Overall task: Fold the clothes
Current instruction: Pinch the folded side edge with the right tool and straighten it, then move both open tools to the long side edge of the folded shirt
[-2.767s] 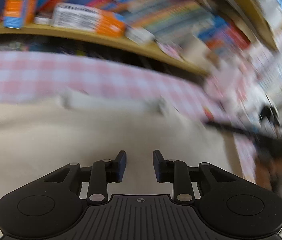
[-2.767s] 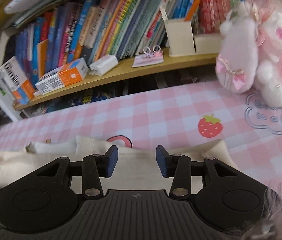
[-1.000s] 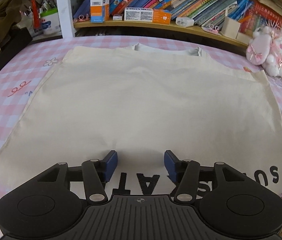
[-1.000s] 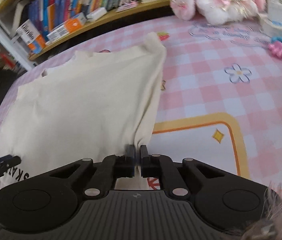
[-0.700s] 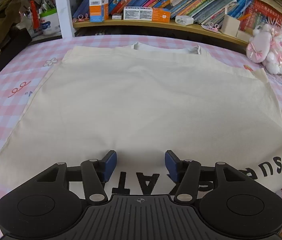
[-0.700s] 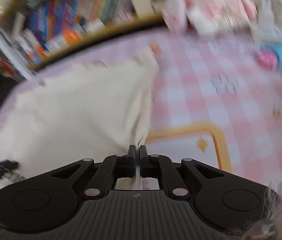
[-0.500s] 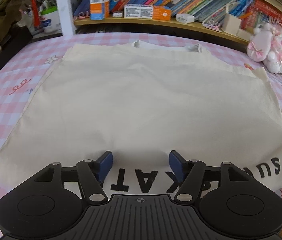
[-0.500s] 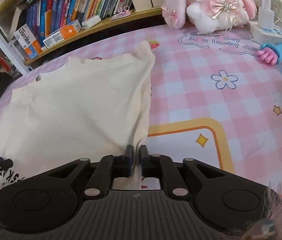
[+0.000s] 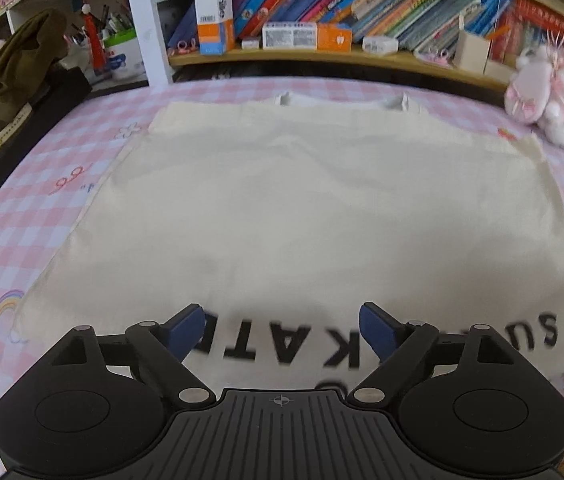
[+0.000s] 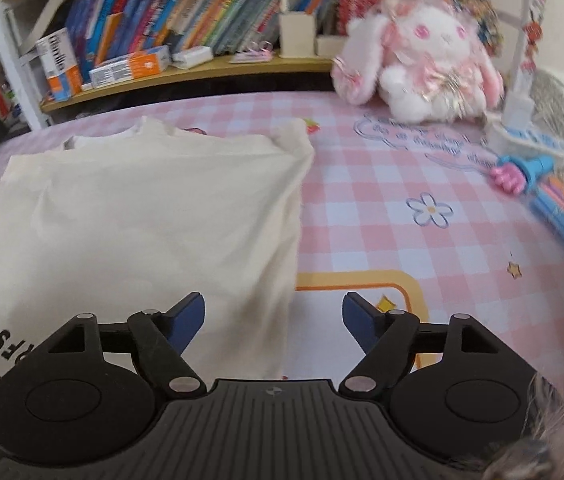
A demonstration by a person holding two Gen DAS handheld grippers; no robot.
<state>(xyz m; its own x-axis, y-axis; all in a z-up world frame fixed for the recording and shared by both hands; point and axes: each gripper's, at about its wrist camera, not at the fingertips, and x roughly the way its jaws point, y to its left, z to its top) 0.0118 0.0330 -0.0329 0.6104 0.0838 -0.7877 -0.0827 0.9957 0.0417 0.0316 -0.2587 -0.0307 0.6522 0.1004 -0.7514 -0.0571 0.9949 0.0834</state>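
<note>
A cream T-shirt (image 9: 314, 208) is lying spread flat on the pink checked tablecloth (image 10: 422, 248), its collar toward the bookshelf (image 9: 322, 54) and a folded-over layer covering most of it, so that black lettering (image 9: 282, 346) is showing along the near edge. The left gripper (image 9: 282, 330) is being held over that near edge; its jaws are opening and nothing is being gripped between them. The right gripper (image 10: 273, 318) is being held over the shirt's right side edge; its jaws are also opening, the cloth edge lying below and between them but not being pinched. The fold just laid appears to be in the course of being released.

For this step to be done well, both grippers are best being lifted straight off, so that the cloth is not dragged and the laid edge is not disturbed. The right edge is looking slightly rippled near the far corner, so smoothing is probably being called for before the next fold. The plush rabbit (image 10: 422, 60) and the pens (image 10: 554, 200) are lying well apart from the shirt and are best being left untouched.
</note>
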